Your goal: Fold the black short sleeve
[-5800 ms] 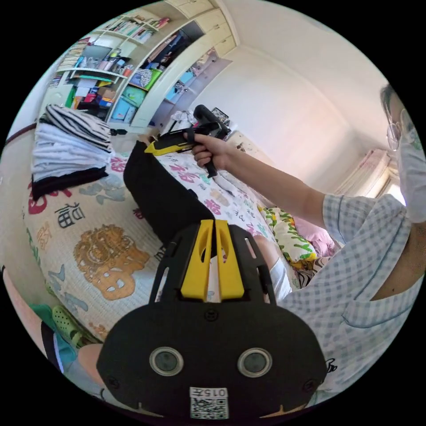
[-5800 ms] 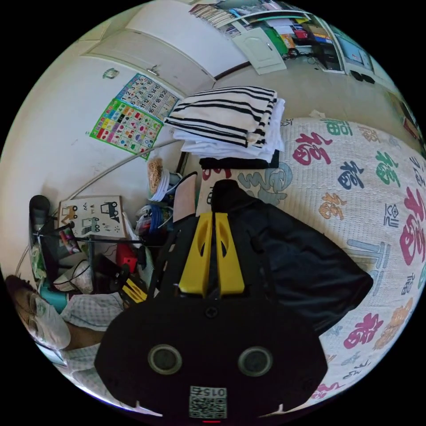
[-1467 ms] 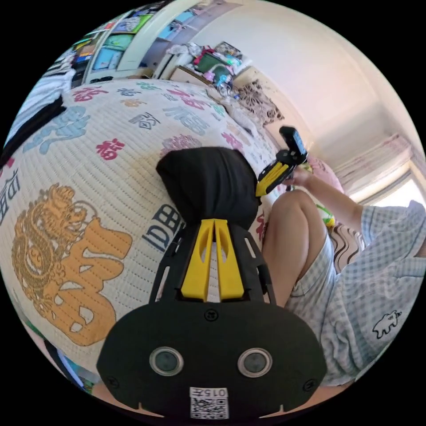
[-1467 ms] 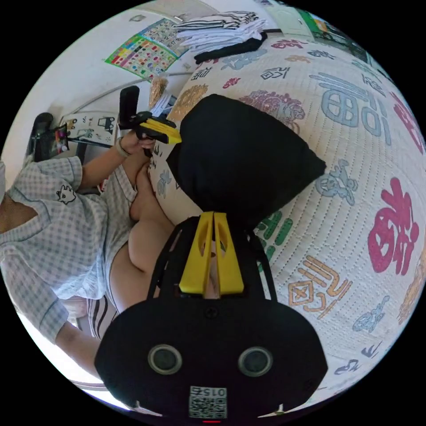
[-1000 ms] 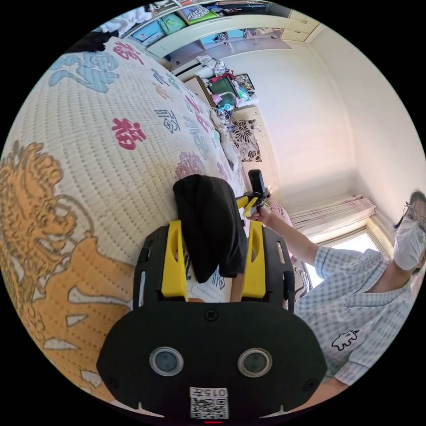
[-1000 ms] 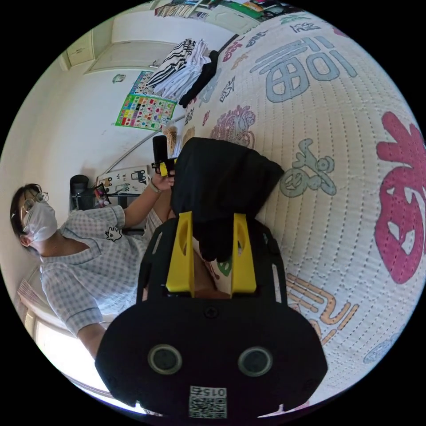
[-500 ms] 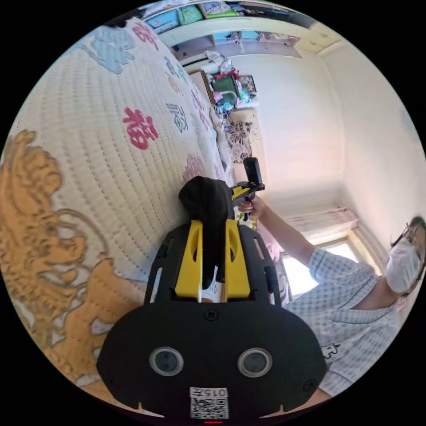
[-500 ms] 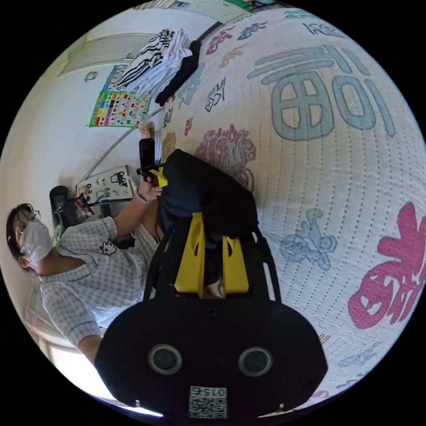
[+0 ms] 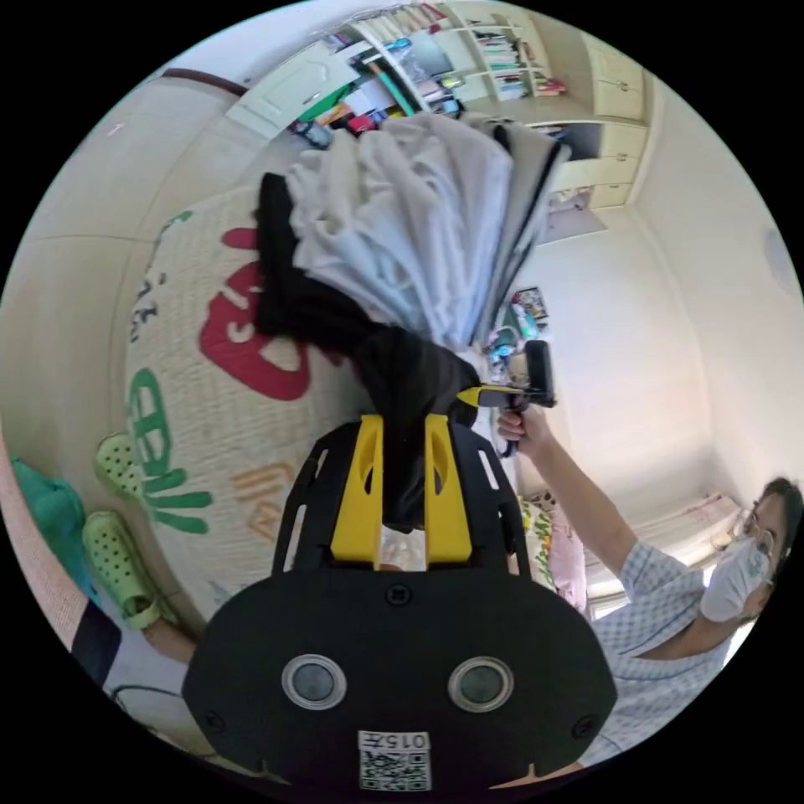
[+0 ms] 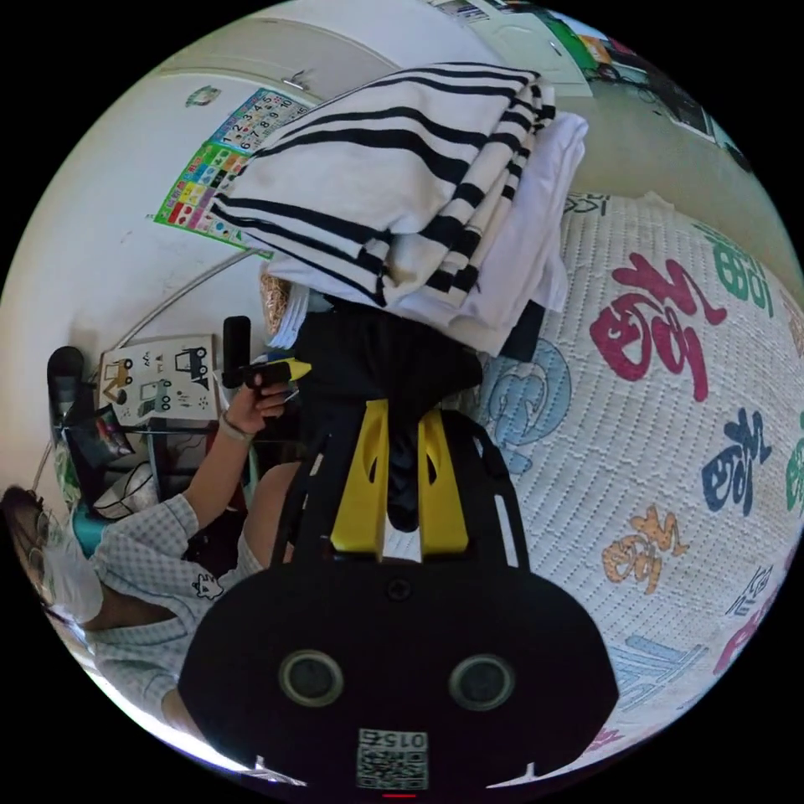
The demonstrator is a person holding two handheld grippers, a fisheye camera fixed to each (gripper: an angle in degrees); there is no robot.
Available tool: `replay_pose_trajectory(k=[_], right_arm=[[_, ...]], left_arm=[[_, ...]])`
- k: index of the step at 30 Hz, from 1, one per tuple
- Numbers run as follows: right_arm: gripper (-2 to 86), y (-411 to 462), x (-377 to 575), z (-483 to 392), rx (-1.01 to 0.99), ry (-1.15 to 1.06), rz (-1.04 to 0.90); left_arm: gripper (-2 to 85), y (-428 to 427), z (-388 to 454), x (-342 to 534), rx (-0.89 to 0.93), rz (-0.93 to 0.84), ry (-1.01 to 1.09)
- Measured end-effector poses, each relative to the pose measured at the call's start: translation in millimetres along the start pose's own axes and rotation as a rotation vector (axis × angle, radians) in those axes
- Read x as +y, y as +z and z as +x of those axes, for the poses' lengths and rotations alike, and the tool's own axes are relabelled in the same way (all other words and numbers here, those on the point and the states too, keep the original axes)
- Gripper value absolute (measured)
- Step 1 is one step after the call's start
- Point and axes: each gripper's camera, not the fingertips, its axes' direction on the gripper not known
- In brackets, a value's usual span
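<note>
Both tools are clamping the black short sleeve — the left tool [image 9: 402, 486] is pinching one end of the bundle [image 9: 410, 394], and the right tool [image 10: 402, 481] is gripping the other end [image 10: 385, 360]. Folding looks finished: the garment is sitting as a compact, thick black wad, no sleeves or hem hanging loose. What is left, I judge, is setting it down and letting go. It is hovering right up against the stack of folded clothes [image 10: 402, 193] — striped and white pieces — on the patterned bed cover [image 10: 670, 469]. Whether it is already touching the stack is hard to tell, since the fisheye is squashing everything together.
</note>
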Motion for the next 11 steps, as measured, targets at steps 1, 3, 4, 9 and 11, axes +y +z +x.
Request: replay_pose_trajectory(k=[1, 3, 4, 9, 11], right_arm=[[5.3, 6.7, -1.2, -7.1, 0.074, -0.007, 0.003], [4.9, 5.8, 3.1, -18.8, 0.232, -0.014, 0.029], [5.2, 0.0, 7.7, -28.3, 0.339, -0.003, 0.067], [8.5, 1.5, 23.4, -116.7, 0.623, -0.306, 0.255], [10.6, 27.0, 14.3, -152.4, 0.676, -0.385, 0.262]], left_arm=[[7.1, -2.8, -1.5, 1.8, -0.042, -0.025, 0.002], [6.7, -12.0, 7.9, 12.2, -0.101, -0.007, 0.069], [6.4, -17.9, 16.5, 21.8, -0.144, 0.002, 0.122], [5.9, -47.1, 57.3, 73.4, -0.266, 0.145, 0.262], [7.0, -50.1, 82.6, 96.3, -0.298, 0.187, 0.321]])
